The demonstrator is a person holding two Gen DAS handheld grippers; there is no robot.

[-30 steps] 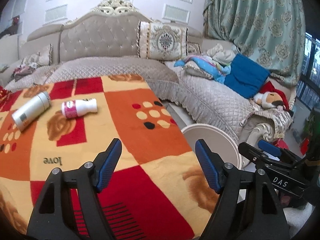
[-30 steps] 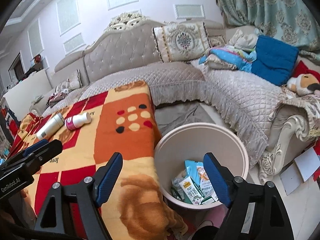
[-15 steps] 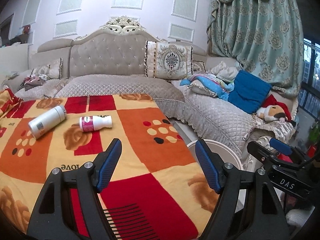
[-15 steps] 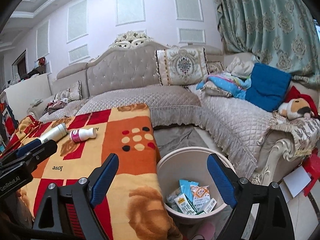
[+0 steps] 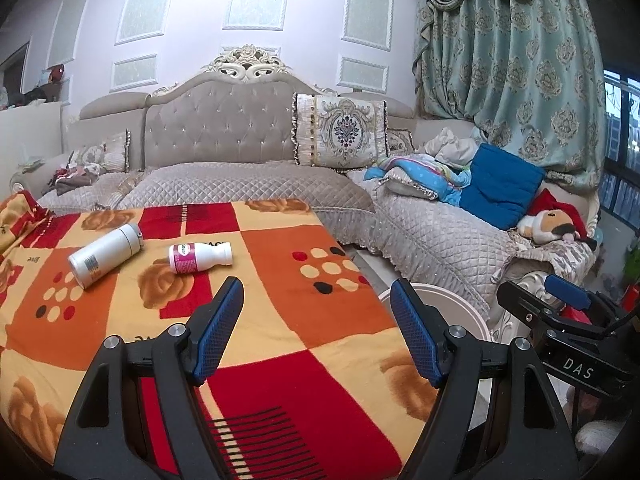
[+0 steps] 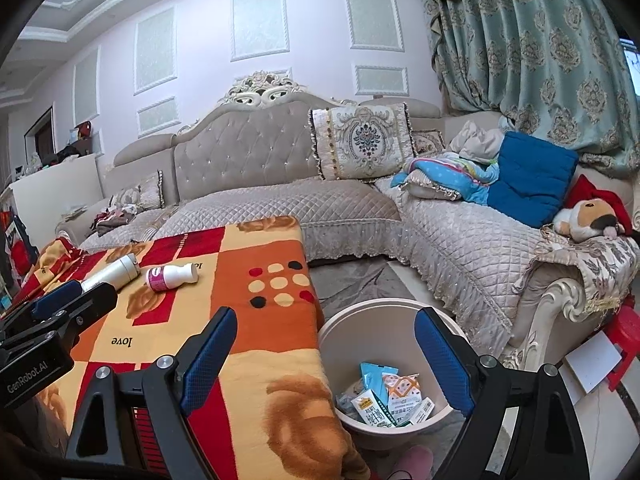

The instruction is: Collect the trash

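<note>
Two pieces of trash lie on the checked blanket [image 5: 280,320]: a white cylinder bottle [image 5: 105,255] and a small white bottle with a pink label [image 5: 200,258], both on their sides at the far left. My left gripper [image 5: 316,286] hangs open over the blanket, well short of them, with nothing between its fingers. Out to the right, my right gripper [image 6: 326,316] stands open and empty above the blanket's edge and the cream bin [image 6: 384,302]. Several snack packets [image 6: 384,400] lie inside the bin. The right wrist view also shows both bottles [image 6: 172,276].
A grey quilted corner sofa [image 5: 248,184] wraps around behind and to the right, with cushions, folded clothes and a plush toy [image 5: 548,226] on it. A red stool [image 6: 624,336] and a white sheet [image 6: 592,364] lie on the floor at right. A curtain [image 5: 512,60] hangs at the back right.
Both grippers have risen and tilted upward, so more wall shows and the bottles and bin sit lower in view. The right jaws have widened a little.
</note>
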